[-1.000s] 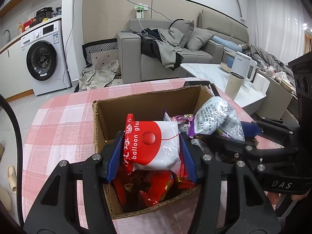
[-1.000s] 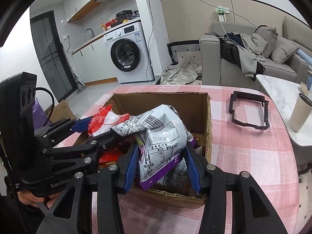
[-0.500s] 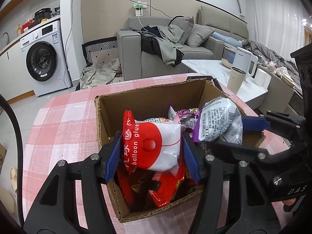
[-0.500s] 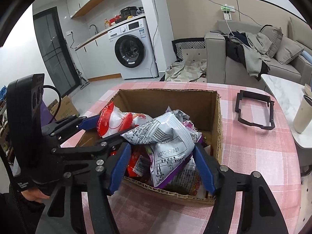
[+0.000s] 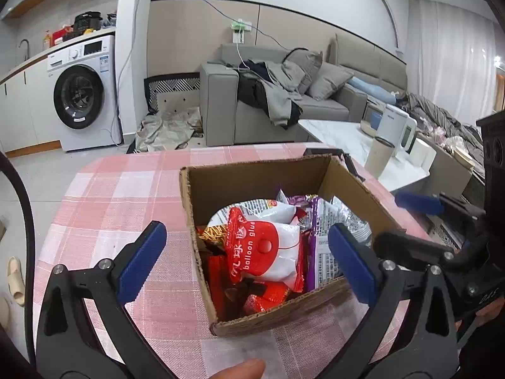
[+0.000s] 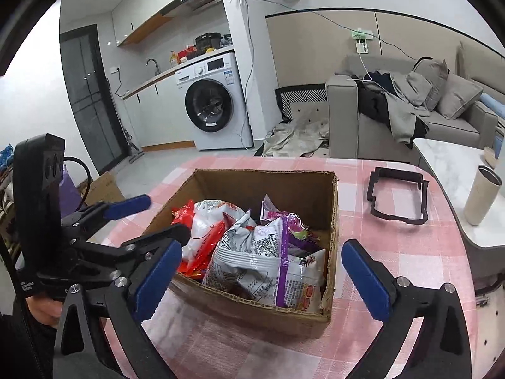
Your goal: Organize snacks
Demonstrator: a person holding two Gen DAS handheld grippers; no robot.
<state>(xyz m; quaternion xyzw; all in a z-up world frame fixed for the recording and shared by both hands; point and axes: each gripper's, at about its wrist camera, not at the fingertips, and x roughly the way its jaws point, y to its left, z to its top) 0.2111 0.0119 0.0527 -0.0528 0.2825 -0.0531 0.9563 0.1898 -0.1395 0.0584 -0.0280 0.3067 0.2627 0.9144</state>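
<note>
— So, what is happening with the claws now?

— Both are standing wide open and holding nothing. A second ago the left claw [image 5: 246, 259] was pinching the red-and-white balloon glue packet [image 5: 268, 249], and the right claw [image 6: 262, 278] was clamping the grey-and-purple snack bag [image 6: 252, 259]. Both have let go.

— And where are those two lying?

— Straight ahead of each claw, inside the cardboard box [image 5: 252, 177], resting on top of the other wrappers. The packet is sitting just beyond the left claw's spread fingers; the bag is lying between and just beyond the right claw's.

— Meaning what for the tidying?

— I am judging that these two drops are done. The checked worktop [image 6: 363, 252] beside the claws is showing no loose snacks, only a black frame [image 6: 397, 195] beyond the right claw.
</note>
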